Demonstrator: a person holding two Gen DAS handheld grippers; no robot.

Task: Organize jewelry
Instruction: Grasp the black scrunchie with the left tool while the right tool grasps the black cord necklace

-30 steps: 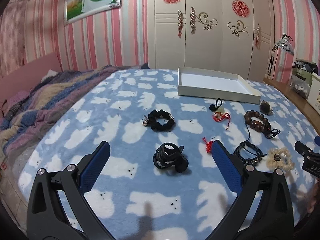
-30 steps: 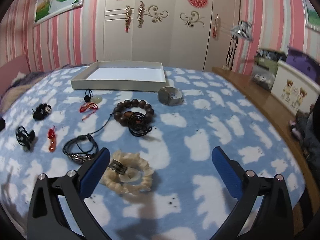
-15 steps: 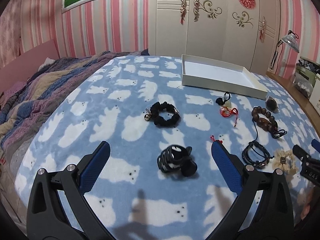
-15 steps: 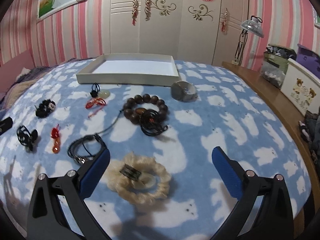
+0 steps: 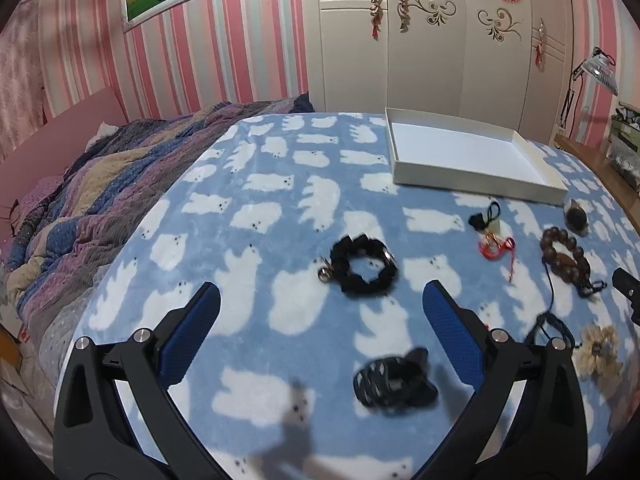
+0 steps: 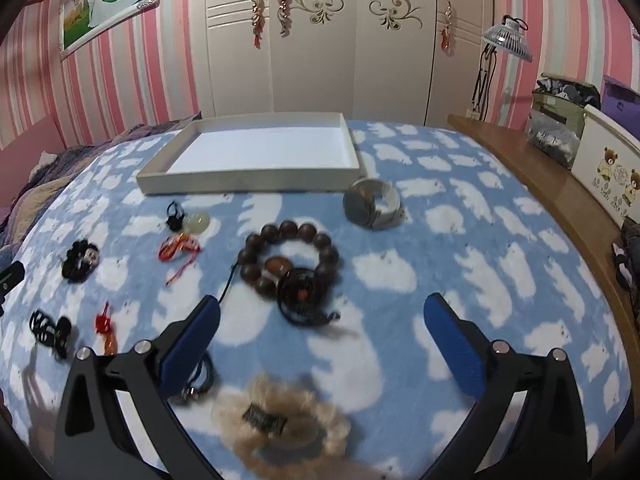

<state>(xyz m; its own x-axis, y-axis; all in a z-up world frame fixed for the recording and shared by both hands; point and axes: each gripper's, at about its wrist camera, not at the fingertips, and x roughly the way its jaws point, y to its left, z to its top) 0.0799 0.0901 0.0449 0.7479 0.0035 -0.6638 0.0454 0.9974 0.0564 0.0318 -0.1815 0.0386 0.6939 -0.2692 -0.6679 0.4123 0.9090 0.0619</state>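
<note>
The left gripper [image 5: 320,308] hangs over the near left part of the bed [image 5: 280,184], its two blue-padded fingers [image 5: 188,332] spread wide apart with nothing between them and nothing touched. Below and between those fingers, toward the near edge, lies a black hair claw [image 5: 394,380], blurred in this view; farther in sits a black scrunchie [image 5: 364,266] with a small metal charm at its left side. To the right of these, in the right wrist view, a red knotted charm [image 6: 106,330] lies near the hair claw, and beyond it a red cord [image 6: 178,250] rests just beside a pale stone pendant [image 6: 196,222] on a black tie. A dark cord bracelet [image 5: 554,328] lies partly hidden behind a finger in both views. Toward the middle, a brown bead bracelet [image 6: 288,256] lies with a coil of black cord [image 6: 302,296] touching its near side. The white tray [image 6: 248,182] stands at the far side of the bed, with no jewelry in it. A grey watch [image 6: 372,204] sits just off the tray's near right corner. The right gripper [image 6: 320,332] hovers over the near right part of the bed, its jaws likewise wide open and gripping nothing; a cream scrunchie [image 6: 280,420] lies blurred beneath it at the near edge, closer to the left finger, apart from both pads.
</note>
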